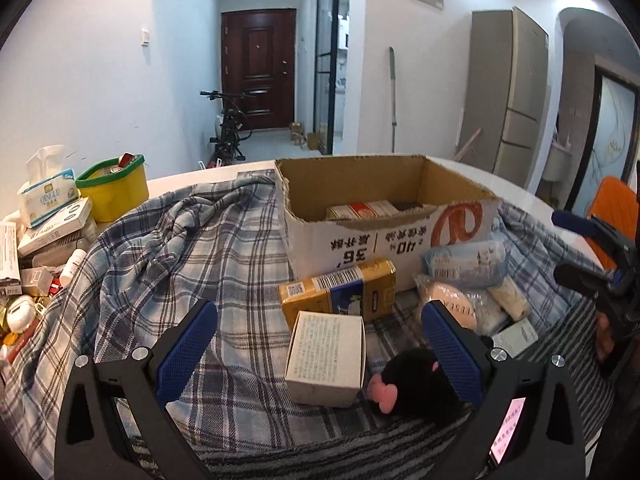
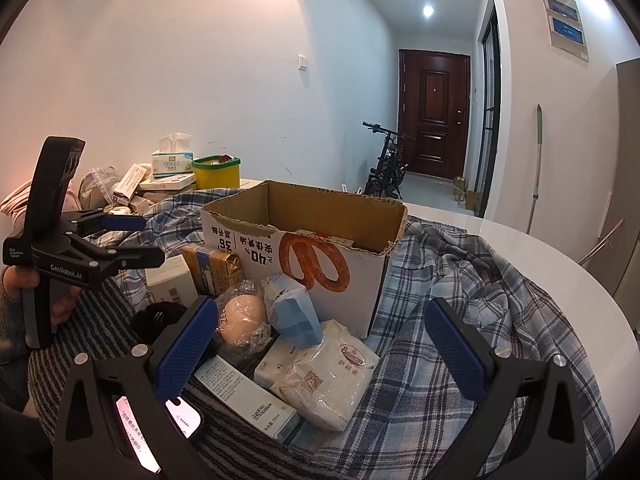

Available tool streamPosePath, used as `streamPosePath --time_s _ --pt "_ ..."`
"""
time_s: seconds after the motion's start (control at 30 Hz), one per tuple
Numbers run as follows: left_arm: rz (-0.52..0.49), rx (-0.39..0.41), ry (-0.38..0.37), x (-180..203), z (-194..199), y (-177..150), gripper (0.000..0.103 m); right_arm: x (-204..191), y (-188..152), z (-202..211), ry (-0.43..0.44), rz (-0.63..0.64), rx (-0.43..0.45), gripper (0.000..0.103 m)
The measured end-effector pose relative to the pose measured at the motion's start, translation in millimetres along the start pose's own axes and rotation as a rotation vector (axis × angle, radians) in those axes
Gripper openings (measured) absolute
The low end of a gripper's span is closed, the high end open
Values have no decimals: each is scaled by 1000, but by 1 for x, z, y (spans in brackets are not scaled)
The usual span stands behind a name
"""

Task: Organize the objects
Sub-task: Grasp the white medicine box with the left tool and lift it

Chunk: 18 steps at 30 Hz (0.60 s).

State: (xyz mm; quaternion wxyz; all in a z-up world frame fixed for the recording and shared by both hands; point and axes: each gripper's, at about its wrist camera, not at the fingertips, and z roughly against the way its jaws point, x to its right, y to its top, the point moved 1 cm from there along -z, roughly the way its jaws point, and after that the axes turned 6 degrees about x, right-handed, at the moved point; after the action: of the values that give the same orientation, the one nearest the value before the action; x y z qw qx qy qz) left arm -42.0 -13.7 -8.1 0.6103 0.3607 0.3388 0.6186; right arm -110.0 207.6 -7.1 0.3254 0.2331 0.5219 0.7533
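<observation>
**Both grippers open and empty over a cluttered table**

I see an open-topped cardboard box [image 1: 384, 216] standing upright on a plaid cloth [image 1: 192, 248] that covers a round white table [image 2: 532, 248]. The table's curved far edge shows behind the box, with bare white surface to the right of the cloth. The plaid cloth to the left of the box lies uncovered, the widest free patch for moving.

My left gripper [image 1: 320, 356] has its blue pads spread wide, holding nothing. Between them sits a small white carton [image 1: 326, 360], its long axis running away from me toward the box. Just behind it, a yellow pack [image 1: 340, 292] lies on its side, long axis crossways, touching the box's near wall. A black plush toy [image 1: 420, 384] rests beside the right pad.

My right gripper [image 2: 320, 360] is also wide open and empty (a lit phone lies below its left finger). Before it huddle a blue-and-white packet [image 2: 296, 312], a white bag [image 2: 332, 376] and a long white box [image 2: 248, 400], angled toward the lower right.
</observation>
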Motion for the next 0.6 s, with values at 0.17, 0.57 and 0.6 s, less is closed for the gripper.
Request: streamPosePath --time_s 0.17,0.57,0.6 --pt "8 -76 -24 -4 -12 -3 103 0 0 -1 -1 -1 -5 103" --pt "22 -223 -43 -12 -44 -15 82 -1 0 -2 -1 0 -10 103" --pt "25 -229 -42 -12 -45 -16 76 -1 0 -2 -1 0 -9 103"
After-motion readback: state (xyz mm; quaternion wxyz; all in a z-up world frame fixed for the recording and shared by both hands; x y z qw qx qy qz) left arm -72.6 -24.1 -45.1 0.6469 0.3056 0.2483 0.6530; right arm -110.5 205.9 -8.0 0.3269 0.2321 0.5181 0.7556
